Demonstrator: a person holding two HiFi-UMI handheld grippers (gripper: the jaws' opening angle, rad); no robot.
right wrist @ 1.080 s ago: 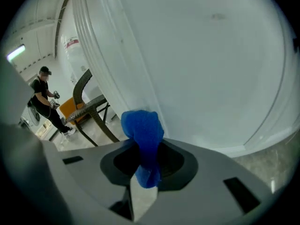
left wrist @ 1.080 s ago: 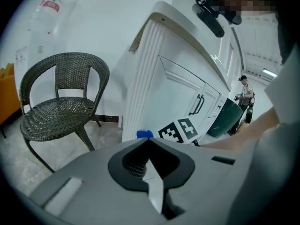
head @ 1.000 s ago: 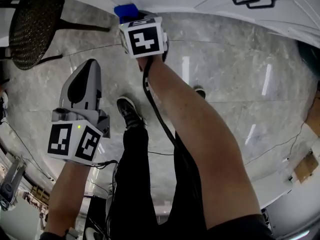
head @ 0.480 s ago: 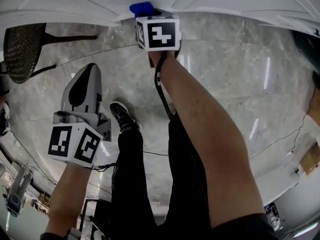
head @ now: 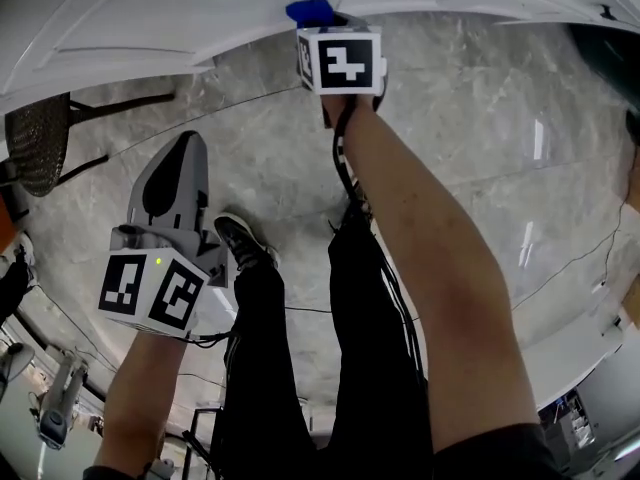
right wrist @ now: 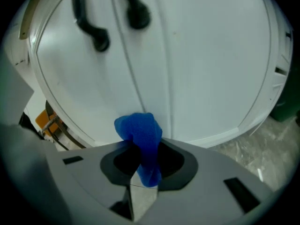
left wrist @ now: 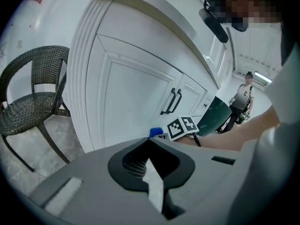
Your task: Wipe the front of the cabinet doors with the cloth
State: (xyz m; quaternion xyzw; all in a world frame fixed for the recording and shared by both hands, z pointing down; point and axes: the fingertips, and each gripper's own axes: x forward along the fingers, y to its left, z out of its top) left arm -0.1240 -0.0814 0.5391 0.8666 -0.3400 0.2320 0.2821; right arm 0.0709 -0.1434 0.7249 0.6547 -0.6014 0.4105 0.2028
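Right gripper point(right wrist: 140, 184) clamped on blue cloth point(right wrist: 139, 132), held at white cabinet doors point(right wrist: 197, 69); left gripper point(left wrist: 152, 182) closed, empty.

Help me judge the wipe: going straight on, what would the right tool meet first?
The right tool would press its blue cloth against the white cabinet door first, below the black handles; they may touch now.

The cloth point(right wrist: 139, 135) sits between the jaws of the right hand-held gripper point(right wrist: 140, 168), up at the cabinet doors point(right wrist: 201, 64) by their middle seam, below the handles point(right wrist: 96, 29). The left hand-held gripper point(head: 178, 158) hangs over the floor point(head: 480, 138), well back from the doors. A chair point(head: 38, 143) stands left of them.
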